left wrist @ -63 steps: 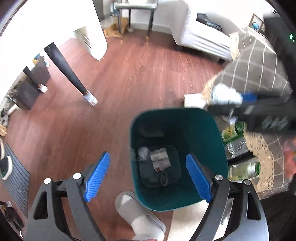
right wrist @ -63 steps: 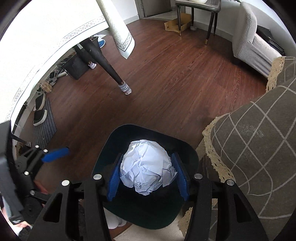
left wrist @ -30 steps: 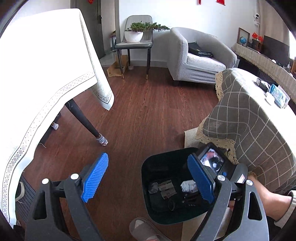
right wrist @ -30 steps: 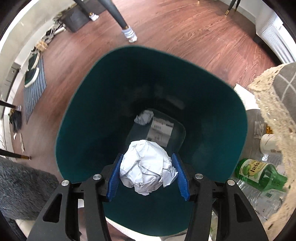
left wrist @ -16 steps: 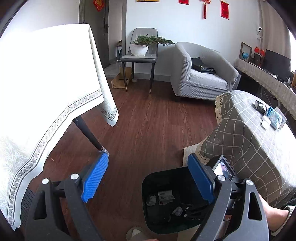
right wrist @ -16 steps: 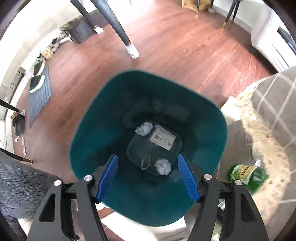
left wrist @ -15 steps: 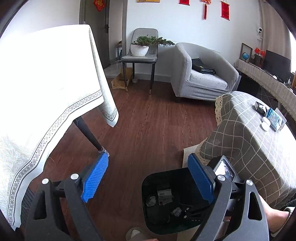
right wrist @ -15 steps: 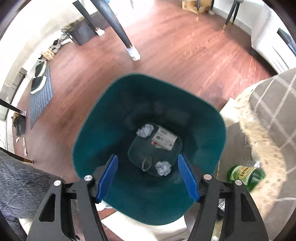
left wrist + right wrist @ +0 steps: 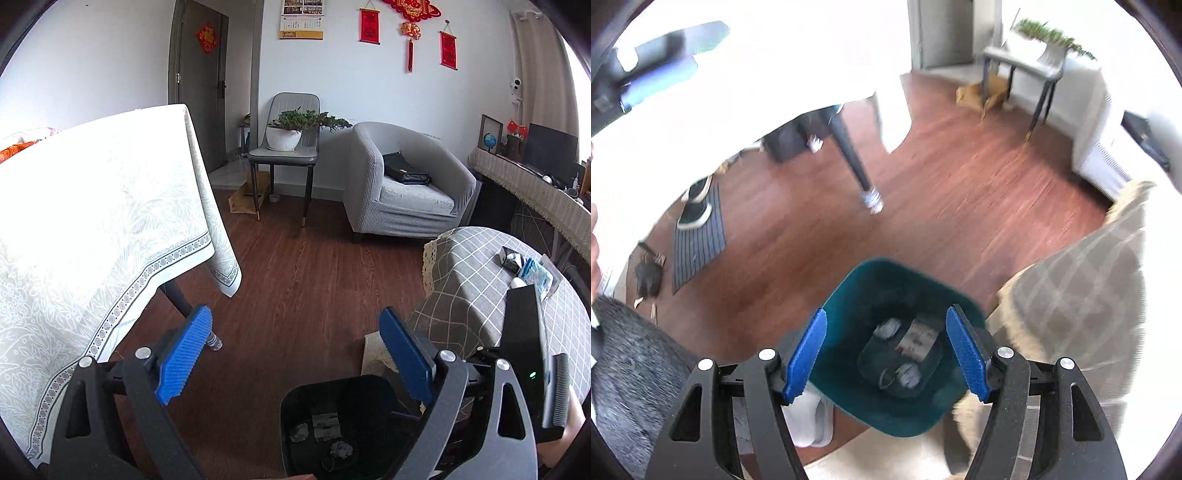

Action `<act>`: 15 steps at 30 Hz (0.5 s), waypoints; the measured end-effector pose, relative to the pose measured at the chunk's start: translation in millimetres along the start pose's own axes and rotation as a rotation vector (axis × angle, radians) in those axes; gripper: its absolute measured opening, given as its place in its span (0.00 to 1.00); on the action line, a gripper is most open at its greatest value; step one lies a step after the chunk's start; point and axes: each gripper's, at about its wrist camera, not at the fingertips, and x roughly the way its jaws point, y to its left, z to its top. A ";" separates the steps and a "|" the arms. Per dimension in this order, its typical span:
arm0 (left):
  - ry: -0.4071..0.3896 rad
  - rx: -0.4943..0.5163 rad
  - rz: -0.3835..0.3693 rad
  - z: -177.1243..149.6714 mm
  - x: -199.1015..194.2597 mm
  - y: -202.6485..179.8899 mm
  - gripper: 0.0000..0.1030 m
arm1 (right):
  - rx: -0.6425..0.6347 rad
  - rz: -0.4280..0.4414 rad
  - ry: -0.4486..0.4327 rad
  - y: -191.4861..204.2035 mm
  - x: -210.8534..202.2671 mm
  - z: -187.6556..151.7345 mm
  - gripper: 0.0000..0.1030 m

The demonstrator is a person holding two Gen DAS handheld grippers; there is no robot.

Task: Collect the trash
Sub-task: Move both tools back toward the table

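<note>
A dark teal trash bin [image 9: 849, 306] stands on the wood floor beside a low table. It holds crumpled white paper balls [image 9: 909, 373] and a labelled packet [image 9: 919, 338]. The bin also shows in the left wrist view [image 9: 295, 406] with the paper balls [image 9: 341, 448] at its bottom. My right gripper [image 9: 886, 354] is open and empty, above the bin. My left gripper [image 9: 293, 354] is open and empty, raised over the floor left of the bin.
A table with a white cloth [image 9: 92, 229] stands on the left, its dark leg [image 9: 853, 162] on the floor. A low table with a grey checked cloth [image 9: 480, 295] is on the right. A grey armchair [image 9: 406, 184] and a chair with a plant [image 9: 291, 147] stand at the back.
My right gripper opened and dropped the white paper ball into the bin, then rose away from it. My left gripper has lifted and tilted up toward the room.
</note>
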 end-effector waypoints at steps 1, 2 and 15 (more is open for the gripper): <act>-0.006 0.003 -0.002 1.3 -1.3 -2.8 0.92 | 0.008 -0.009 -0.025 -5.5 -10.7 0.8 0.66; -0.012 0.008 -0.007 3.4 -2.2 -6.7 0.92 | 0.015 -0.019 -0.045 -7.7 -18.7 1.8 0.66; -0.013 0.084 -0.136 5.0 17.3 -97.0 0.92 | 0.190 -0.195 -0.239 -112.1 -115.8 -27.9 0.66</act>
